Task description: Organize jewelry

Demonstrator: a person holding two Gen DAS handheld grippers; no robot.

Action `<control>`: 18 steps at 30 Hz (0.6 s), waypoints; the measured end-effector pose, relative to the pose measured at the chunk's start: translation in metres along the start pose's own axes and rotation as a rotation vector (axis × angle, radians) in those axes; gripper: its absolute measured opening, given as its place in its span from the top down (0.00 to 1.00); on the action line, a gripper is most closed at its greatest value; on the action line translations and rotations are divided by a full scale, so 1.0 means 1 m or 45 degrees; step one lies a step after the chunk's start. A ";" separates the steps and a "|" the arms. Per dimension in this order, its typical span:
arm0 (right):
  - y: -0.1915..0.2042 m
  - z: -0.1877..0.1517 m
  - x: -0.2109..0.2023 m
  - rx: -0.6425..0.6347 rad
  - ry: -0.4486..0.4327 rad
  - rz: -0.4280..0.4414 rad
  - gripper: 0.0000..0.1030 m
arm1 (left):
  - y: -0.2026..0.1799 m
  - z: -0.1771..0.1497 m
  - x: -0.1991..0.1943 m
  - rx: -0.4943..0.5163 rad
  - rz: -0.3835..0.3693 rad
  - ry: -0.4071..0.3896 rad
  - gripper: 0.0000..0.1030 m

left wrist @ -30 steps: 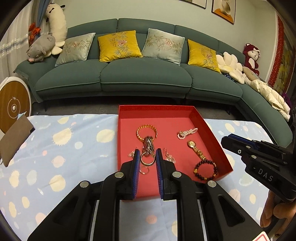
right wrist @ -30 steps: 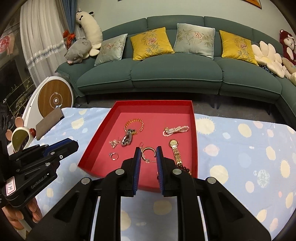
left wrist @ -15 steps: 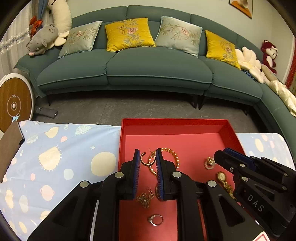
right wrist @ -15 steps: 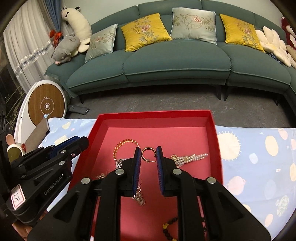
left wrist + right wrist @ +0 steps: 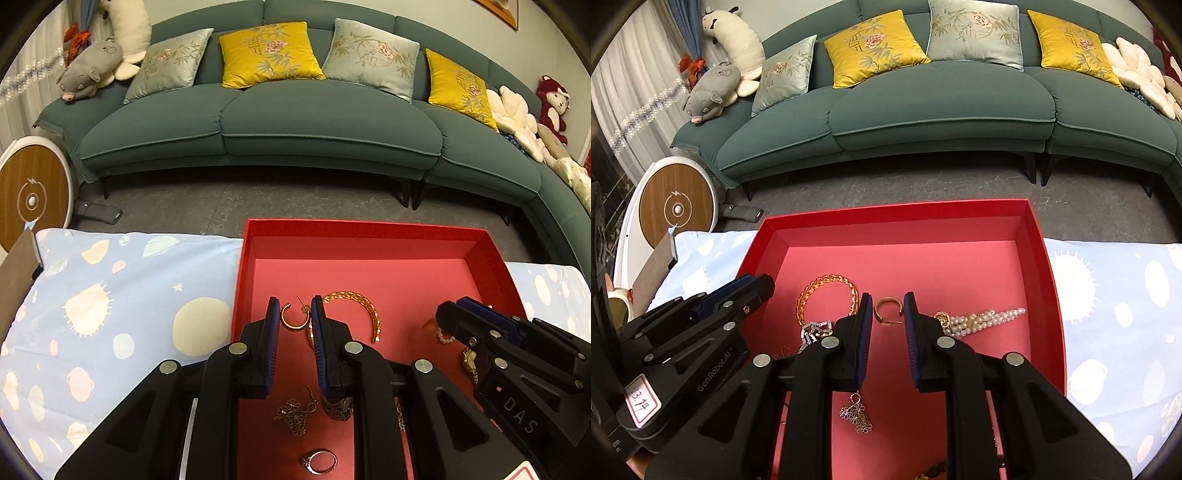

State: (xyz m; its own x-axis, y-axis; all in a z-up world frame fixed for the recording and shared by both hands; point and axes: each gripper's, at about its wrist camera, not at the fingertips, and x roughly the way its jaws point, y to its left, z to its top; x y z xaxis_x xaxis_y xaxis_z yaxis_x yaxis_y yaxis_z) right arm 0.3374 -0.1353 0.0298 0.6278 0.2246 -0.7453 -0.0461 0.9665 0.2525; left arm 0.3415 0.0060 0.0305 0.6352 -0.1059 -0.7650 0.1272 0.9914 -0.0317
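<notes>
Gold hoop earring [image 5: 294, 316], mid-floor of shallow red cardboard tray [image 5: 369, 230], lying flat, framed between the narrowly parted, empty jaws of left gripper [image 5: 294, 314] and right gripper [image 5: 888, 308] alike.

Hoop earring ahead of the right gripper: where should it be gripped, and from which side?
Pinch the gold hoop earring across its curved band, coming from above with the fingers straddling it: it lies flat on the red tray, and its thin post offers little to hold.
</notes>
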 end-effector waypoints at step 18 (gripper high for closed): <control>0.002 -0.045 -0.109 -0.047 -0.162 0.006 0.82 | -0.008 -0.022 -0.081 0.091 0.017 -0.125 0.71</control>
State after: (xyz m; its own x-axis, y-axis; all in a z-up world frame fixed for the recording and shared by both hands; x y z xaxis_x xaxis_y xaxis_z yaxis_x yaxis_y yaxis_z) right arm 0.2339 -0.1520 0.0836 0.7207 0.2139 -0.6595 -0.0764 0.9699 0.2311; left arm 0.2717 0.0084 0.0788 0.7084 -0.1029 -0.6983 0.1700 0.9851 0.0272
